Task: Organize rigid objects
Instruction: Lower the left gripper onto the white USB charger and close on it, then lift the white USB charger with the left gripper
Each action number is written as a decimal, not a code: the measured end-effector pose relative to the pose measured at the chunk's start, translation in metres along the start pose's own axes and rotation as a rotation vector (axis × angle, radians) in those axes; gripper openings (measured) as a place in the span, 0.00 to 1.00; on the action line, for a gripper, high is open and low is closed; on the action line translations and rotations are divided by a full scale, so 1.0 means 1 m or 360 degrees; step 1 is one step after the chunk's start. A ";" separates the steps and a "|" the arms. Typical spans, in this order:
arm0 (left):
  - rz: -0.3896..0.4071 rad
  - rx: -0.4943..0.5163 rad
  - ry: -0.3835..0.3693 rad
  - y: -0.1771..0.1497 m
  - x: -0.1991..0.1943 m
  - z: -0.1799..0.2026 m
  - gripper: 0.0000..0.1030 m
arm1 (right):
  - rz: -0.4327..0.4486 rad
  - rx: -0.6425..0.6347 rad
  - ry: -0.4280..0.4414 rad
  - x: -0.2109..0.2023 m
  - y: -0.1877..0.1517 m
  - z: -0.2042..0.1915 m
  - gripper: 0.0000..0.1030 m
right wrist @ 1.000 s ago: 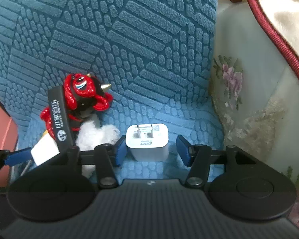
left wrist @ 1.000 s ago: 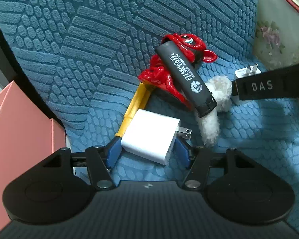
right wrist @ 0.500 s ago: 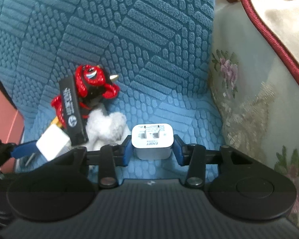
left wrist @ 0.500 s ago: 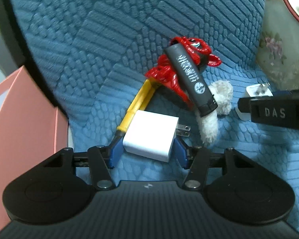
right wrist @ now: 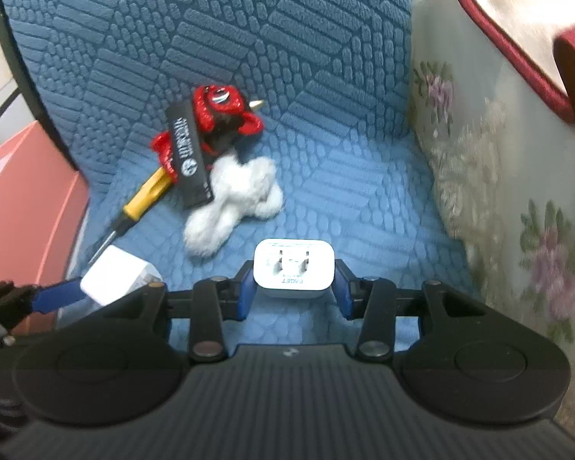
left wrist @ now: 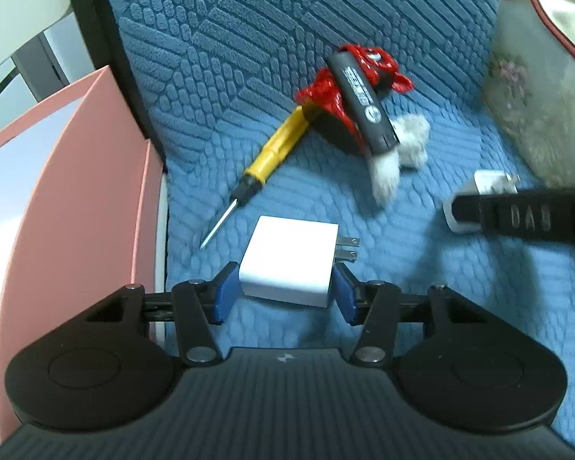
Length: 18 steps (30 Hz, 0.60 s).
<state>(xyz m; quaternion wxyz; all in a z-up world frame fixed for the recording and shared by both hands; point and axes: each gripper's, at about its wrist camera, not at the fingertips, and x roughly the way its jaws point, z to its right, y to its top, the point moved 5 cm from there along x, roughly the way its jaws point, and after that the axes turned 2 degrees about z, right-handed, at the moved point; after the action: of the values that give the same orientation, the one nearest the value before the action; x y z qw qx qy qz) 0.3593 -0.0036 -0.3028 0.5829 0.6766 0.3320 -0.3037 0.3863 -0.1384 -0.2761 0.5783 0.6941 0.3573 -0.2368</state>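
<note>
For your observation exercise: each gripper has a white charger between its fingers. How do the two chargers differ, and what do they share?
Shape: the left gripper's charger is a square-edged block; the right gripper's charger has rounded corners.
Pose: the left charger's prongs point sideways to the right; the right charger's prongs face the camera.
Markings: the left charger's visible faces look plain; the right charger shows printed text.
Both are white, two-pronged and gripped.

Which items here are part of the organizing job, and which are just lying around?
Job items:
- square white charger, in left hand-held gripper
- rounded white charger, in right hand-held gripper
- yellow screwdriver
- black tube
- red figurine

Lying about:
- white fluff
- floral cushion
</note>
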 end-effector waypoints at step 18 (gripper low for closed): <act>0.0043 -0.0230 -0.0102 -0.058 -0.070 -0.010 0.55 | -0.0003 -0.0020 -0.0025 -0.062 -0.047 -0.010 0.44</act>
<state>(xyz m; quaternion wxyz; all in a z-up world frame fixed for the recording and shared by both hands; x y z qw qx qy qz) 0.2710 0.0057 -0.2794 0.6447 0.6270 0.3251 -0.2926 0.3099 -0.1392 -0.2579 0.5853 0.6881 0.3550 -0.2406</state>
